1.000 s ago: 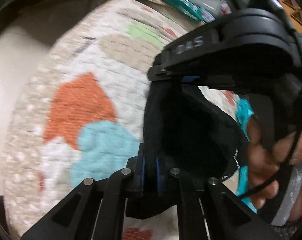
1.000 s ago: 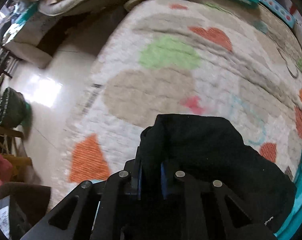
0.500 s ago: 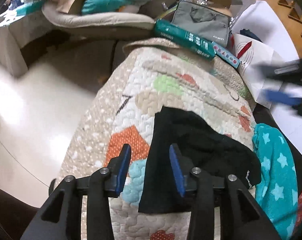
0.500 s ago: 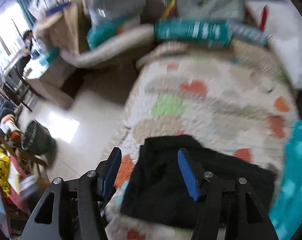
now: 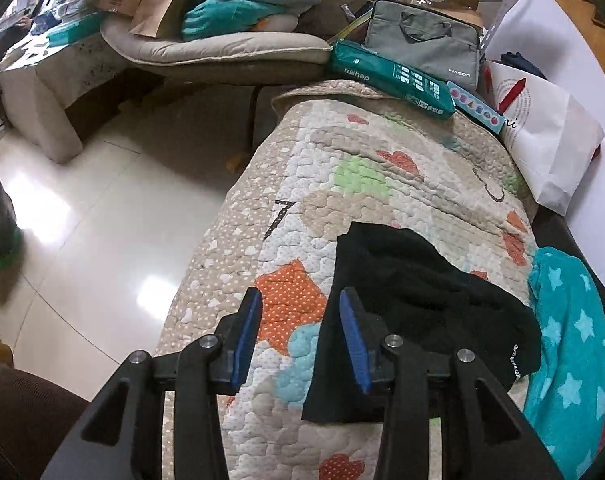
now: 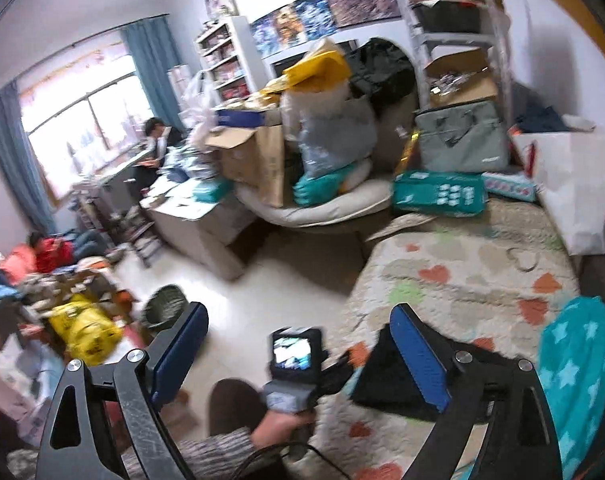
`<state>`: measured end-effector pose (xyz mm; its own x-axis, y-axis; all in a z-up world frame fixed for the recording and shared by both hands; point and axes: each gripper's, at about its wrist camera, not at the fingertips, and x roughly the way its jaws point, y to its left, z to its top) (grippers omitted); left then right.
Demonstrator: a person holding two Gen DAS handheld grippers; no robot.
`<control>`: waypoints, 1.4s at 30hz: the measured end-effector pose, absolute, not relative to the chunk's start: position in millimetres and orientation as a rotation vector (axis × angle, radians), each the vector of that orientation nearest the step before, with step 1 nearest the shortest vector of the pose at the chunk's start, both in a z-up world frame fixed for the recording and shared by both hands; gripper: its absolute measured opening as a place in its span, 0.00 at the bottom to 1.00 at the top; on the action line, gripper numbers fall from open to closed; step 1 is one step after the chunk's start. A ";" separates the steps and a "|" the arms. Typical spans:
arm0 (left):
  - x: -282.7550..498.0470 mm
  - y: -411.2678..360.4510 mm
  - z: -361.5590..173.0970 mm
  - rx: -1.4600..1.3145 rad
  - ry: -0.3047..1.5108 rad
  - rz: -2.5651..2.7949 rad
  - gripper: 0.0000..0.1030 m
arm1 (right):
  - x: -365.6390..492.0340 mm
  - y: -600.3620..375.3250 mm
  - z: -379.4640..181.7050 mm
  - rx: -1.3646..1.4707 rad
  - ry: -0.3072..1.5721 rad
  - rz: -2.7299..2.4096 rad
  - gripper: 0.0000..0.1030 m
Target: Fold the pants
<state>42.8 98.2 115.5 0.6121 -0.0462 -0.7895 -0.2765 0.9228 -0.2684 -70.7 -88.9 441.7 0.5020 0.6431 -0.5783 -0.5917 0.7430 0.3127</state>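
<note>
Left gripper (image 5: 298,336) is hanging over the quilt (image 5: 382,184) with its blue pads parted and nothing pinched between them, the right pad just overlapping the near edge of the black pants (image 5: 418,304). Those pants look pretty much done to me: a compact folded bundle lying flat on the quilted bed, next to a teal star blanket (image 5: 570,352). Maybe a bit of smoothing left, hard to say.

Right gripper (image 6: 298,356) is up high, jaws opening wide, also empty, looking down past the person's left hand (image 6: 282,428).

Readable stuff: white lettering on the pants' corner, too small to make out. The teal box (image 5: 386,76) at the head of the bed has upside-down print I can't pin down, and the grey bag (image 5: 422,40) says something like "IPASON".
</note>
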 end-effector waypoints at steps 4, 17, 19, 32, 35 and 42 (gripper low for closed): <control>41.7 88.5 116.5 -0.368 0.902 0.125 0.38 | -76.1 -83.7 440.2 0.107 0.794 0.762 0.93; 40.8 68.1 129.8 -0.273 0.872 0.075 0.38 | -93.0 -53.5 400.4 0.114 0.810 0.803 0.94; 42.2 63.5 133.2 -0.259 0.872 0.054 0.39 | -83.8 -63.0 378.0 0.142 0.810 0.841 0.94; 39.3 11.2 159.0 0.060 0.849 -0.015 0.46 | 20.1 -230.5 200.9 0.169 0.630 0.021 0.94; 36.0 -0.9 168.8 0.097 0.805 -0.019 0.50 | 35.3 -268.0 161.3 0.239 0.749 -0.070 0.94; 47.7 -20.0 163.6 0.114 0.809 -0.076 0.53 | 46.7 -309.1 110.9 0.475 0.935 -0.096 0.93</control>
